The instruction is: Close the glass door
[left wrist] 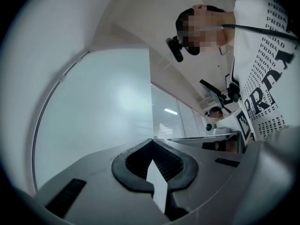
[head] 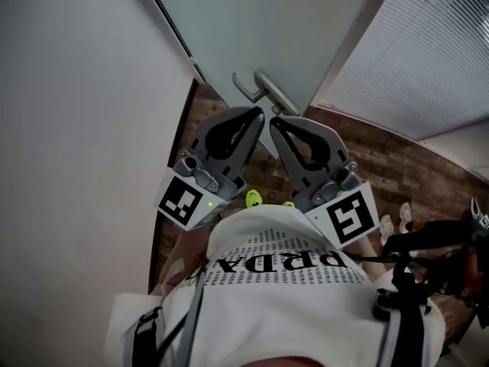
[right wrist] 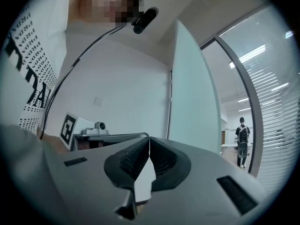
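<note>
The frosted glass door (head: 267,21) stands ahead of me, angled away from the white wall, with a metal lever handle (head: 262,89) at its near edge. My left gripper (head: 257,112) and right gripper (head: 273,121) are held side by side in front of my chest. Their tips point up at the handle and sit just below it, without touching it. Both are shut with nothing between the jaws. The door pane (left wrist: 93,121) fills the space beyond the closed left gripper (left wrist: 151,141). Beyond the closed right gripper (right wrist: 149,138), the door's edge (right wrist: 187,102) rises.
A white wall (head: 76,128) runs close on the left. Window blinds (head: 428,52) hang on the right above a wooden floor (head: 382,151). Dark equipment (head: 428,243) stands at the right edge. A person with a backpack (right wrist: 242,144) stands far off beyond the glass.
</note>
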